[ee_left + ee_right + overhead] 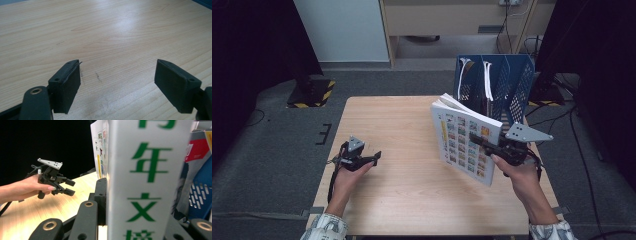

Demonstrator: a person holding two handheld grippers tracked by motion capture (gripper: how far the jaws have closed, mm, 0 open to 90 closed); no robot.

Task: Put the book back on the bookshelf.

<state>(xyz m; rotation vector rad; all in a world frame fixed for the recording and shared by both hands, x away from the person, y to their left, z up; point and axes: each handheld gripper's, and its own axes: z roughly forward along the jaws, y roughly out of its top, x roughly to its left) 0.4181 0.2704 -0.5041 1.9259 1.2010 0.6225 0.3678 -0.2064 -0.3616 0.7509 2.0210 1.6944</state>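
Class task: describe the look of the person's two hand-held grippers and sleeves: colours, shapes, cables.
Both the left hand-held gripper and the right hand-held gripper are black with flat rectangular pads, each topped by a grey three-cornered plate. A dark cable trails from the left one. The sleeves are pale and patterned.

Overhead glare sheens the table (125, 25); surroundings dark, close book spine (147, 182) blurred.

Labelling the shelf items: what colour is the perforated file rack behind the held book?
Blue perforated file rack, clearest in the high view.
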